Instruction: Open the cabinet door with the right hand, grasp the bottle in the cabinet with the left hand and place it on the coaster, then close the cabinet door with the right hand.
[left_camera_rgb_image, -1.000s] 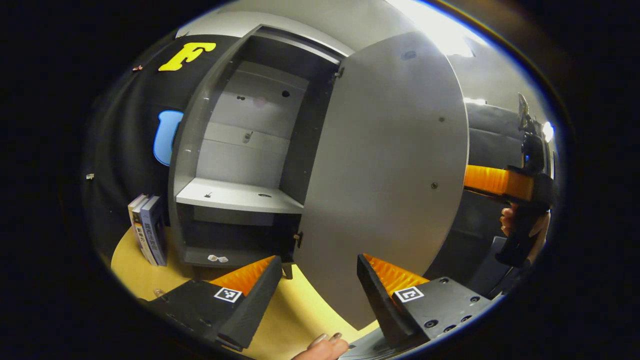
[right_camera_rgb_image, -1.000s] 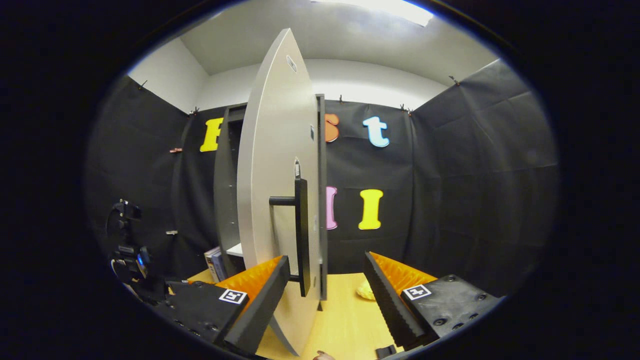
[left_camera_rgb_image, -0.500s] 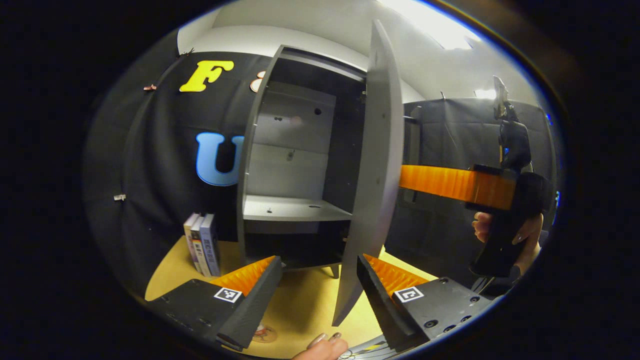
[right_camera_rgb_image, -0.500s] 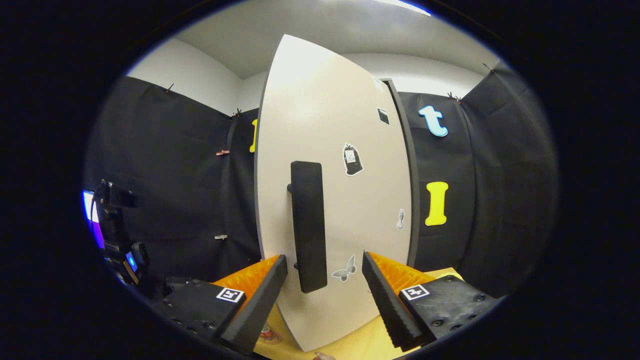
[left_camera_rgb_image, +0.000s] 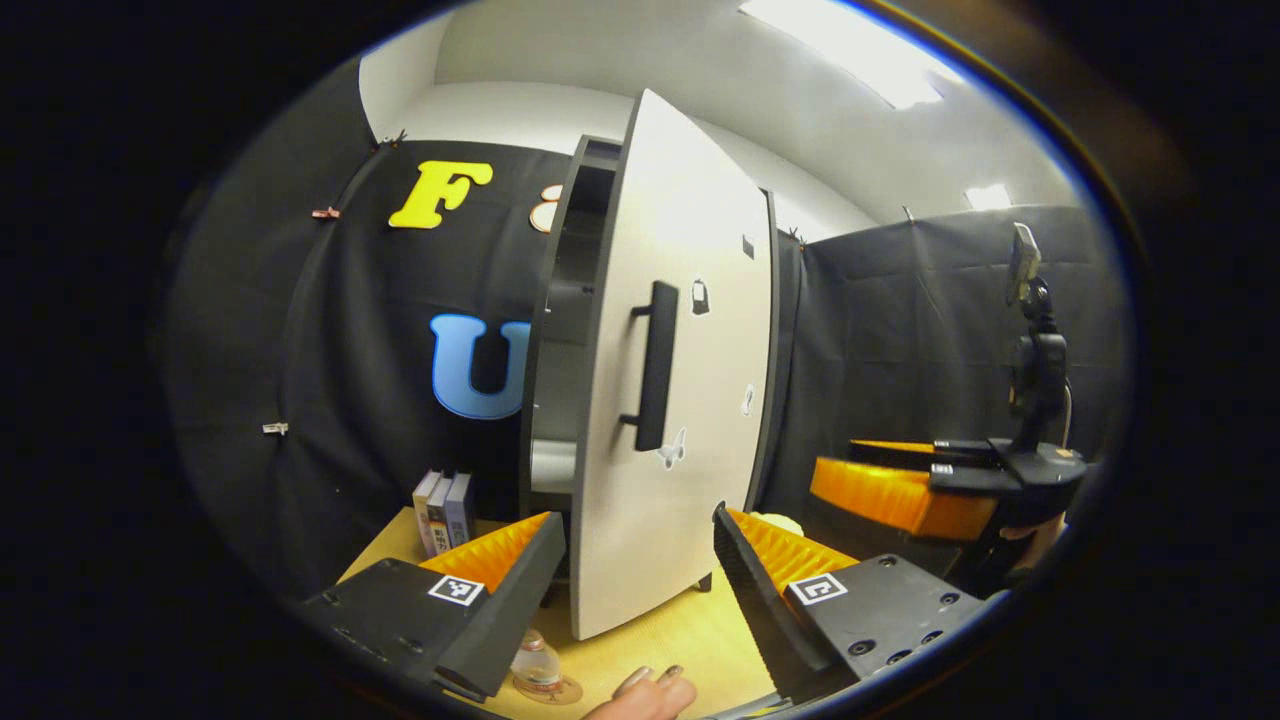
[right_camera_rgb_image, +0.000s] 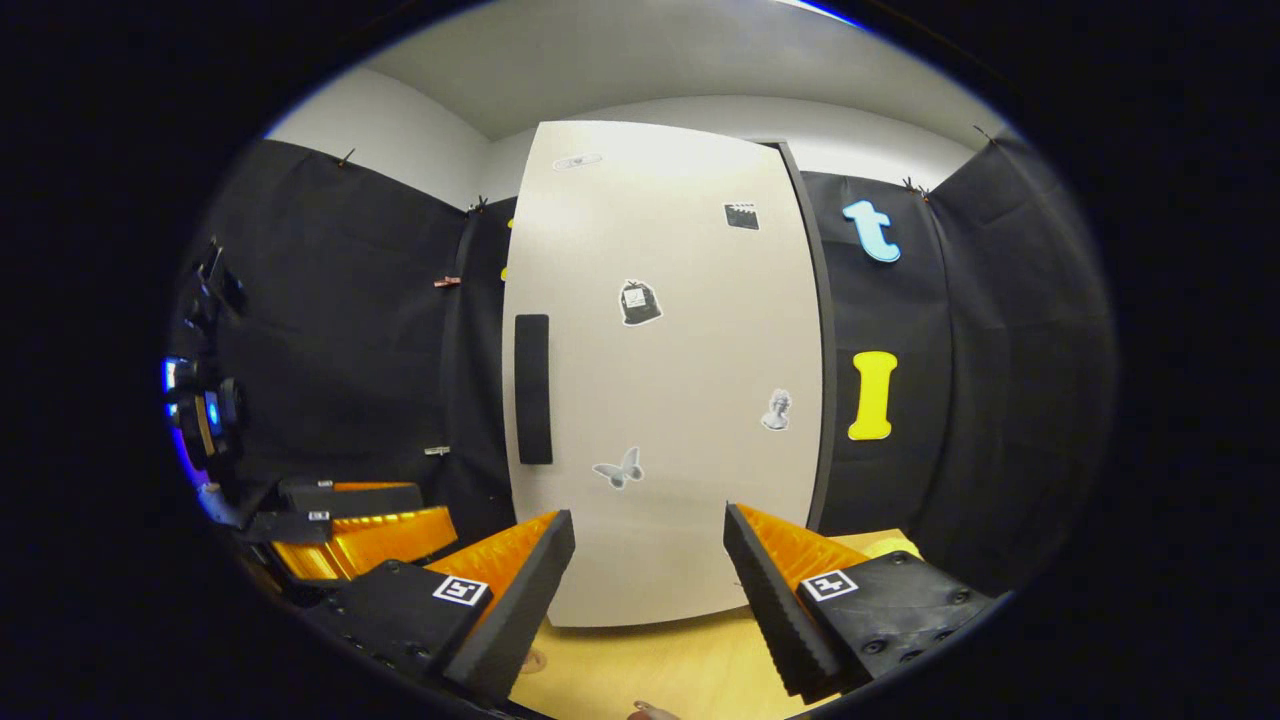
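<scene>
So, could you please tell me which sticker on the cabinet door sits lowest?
The grey butterfly sticker, below the black handle's mid-height; the other stickers sit higher up on the white cabinet door.

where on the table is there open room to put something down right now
Bare tabletop lies in front of the cabinet door, between it and the right gripper. It is crowded on the left: the bottle stands on its coaster, and books stand beside the cabinet.

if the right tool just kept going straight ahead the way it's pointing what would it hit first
Most likely the cabinet door: its pale front, below the butterfly sticker, lies dead ahead of the open right tool. How far off it is, I cannot tell.
</scene>
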